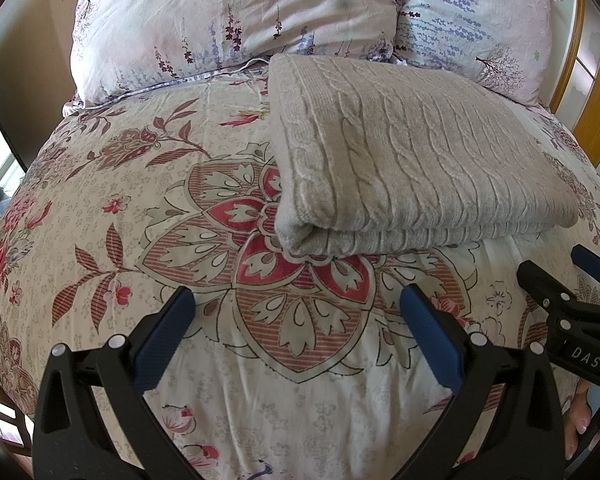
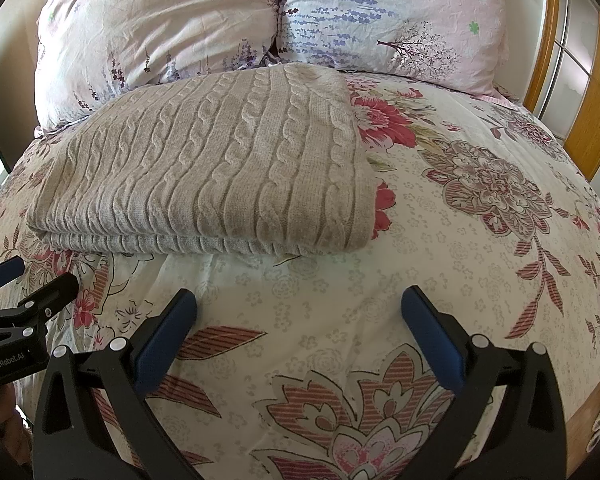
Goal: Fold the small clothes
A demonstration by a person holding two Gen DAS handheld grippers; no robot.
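lying folded on the quilt (image 1: 148,216), the sweater (image 1: 404,160) is a beige cable-knit piece laid in a neat flat rectangle, its thick rounded fold toward the cameras and its far edge up against the pillows (image 1: 228,20). in the right wrist view the same sweater (image 2: 212,160) sits left of centre, with two pink floral pillows (image 2: 388,20) side by side behind it and a wooden frame (image 2: 580,112) at the right edge. the left gripper (image 1: 298,304) hovers over the quilt's big red-and-cream medallion, just short of the sweater's near left corner, its blue-padded fingers (image 1: 168,328) spread wide with nothing between them. the right gripper (image 2: 299,305) hangs over the bare quilt (image 2: 480,240) near the sweater's front edge, its jaws likewise spread wide and holding nothing. each gripper shows at the edge of the other's view, close beside it; neither touches the sweater.
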